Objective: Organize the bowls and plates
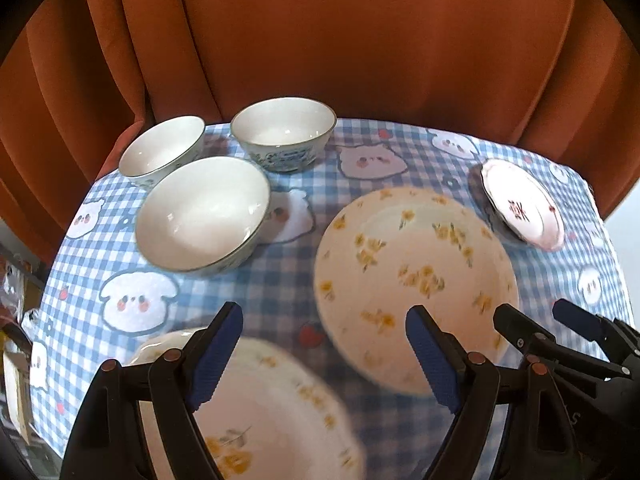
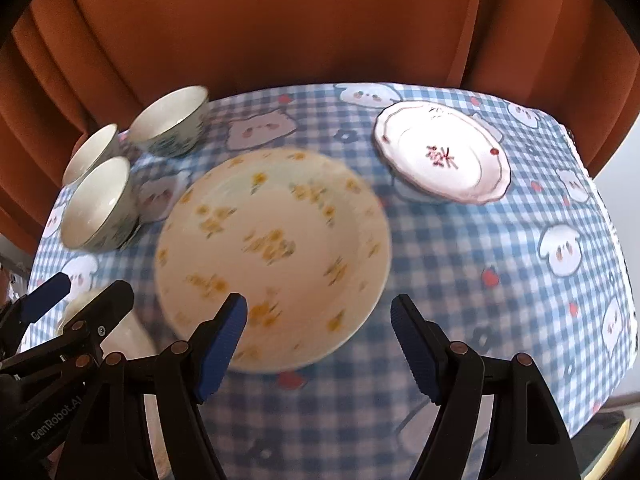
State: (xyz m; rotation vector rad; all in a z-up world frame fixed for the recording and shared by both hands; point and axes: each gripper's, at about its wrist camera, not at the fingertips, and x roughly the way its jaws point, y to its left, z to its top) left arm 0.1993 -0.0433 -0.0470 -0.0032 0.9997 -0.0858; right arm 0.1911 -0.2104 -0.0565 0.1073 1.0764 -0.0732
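The curtain (image 1: 360,40), rust-orange and pleated, filled the whole backdrop, and below it the table (image 2: 500,240) ran wide under a blue check cloth dotted with cartoon animals. Biggest of the crockery was the yellow-flowered plate (image 2: 272,248), lying flat in the middle of the cloth, a natural base for a stack, I'd say. A second flowered plate (image 1: 280,412) sat nearer the front edge, partly hidden behind the left gripper's own fingers. Next down, the white plate with the red mark (image 2: 440,152) rested far right, well apart from the bowls, seemingly propped on something beneath it, though what could not be made out. Then the three bowls, grouped at the far left: the nearest bowl (image 1: 200,212), the far-left bowl (image 1: 162,148) and the blue-patterned bowl (image 1: 284,132), all upright, close together but not nested, so the sorting looked barely begun. And the tools: the left gripper (image 1: 324,356) hung above the near plate with its blue pads spread and nothing between them, while the right gripper (image 2: 318,348) hovered at the near rim of the middle plate, fingers likewise parted and empty. Both pointed steeply down at the crockery, likely lined up for a first pick.
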